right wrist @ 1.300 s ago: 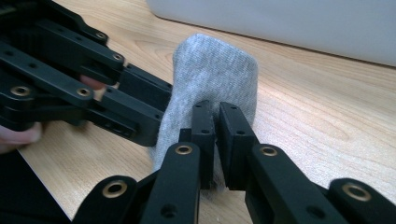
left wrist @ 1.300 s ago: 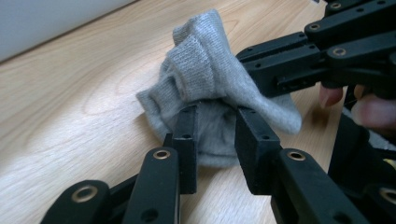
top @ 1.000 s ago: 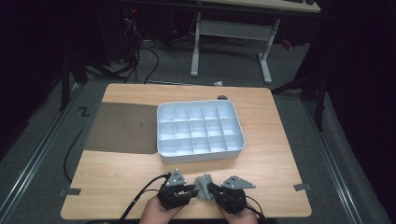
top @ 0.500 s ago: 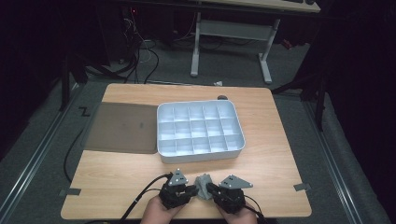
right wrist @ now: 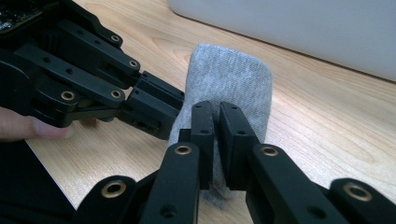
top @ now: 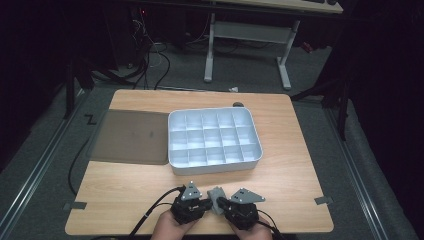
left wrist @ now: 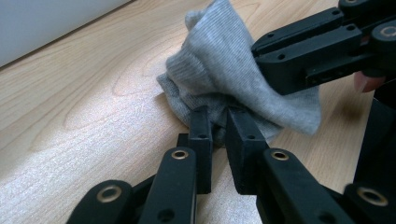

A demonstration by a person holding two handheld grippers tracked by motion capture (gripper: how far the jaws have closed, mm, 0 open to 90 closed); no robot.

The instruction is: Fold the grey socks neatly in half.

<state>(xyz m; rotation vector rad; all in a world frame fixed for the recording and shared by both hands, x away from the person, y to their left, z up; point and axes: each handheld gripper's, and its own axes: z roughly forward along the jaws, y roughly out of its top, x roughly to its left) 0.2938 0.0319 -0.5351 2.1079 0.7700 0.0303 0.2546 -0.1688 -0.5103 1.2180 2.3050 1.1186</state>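
A small grey knitted cloth [top: 216,193] is bunched up near the table's front edge, held between both grippers. My left gripper [left wrist: 218,122] is shut on the cloth's [left wrist: 219,65] lower edge. My right gripper [right wrist: 215,119] is shut on a fold of the cloth [right wrist: 229,74], which stands up in a rounded hump beyond its jaws. In the high view the left gripper [top: 191,204] and right gripper [top: 239,206] sit close together, pointing toward each other, with hands behind them.
A white compartment tray [top: 172,131] with several open cells stands in the middle of the wooden table [top: 300,165]. A dark flat mat [top: 131,136] lies to its left. Strips of tape [top: 323,200] mark the table's front corners.
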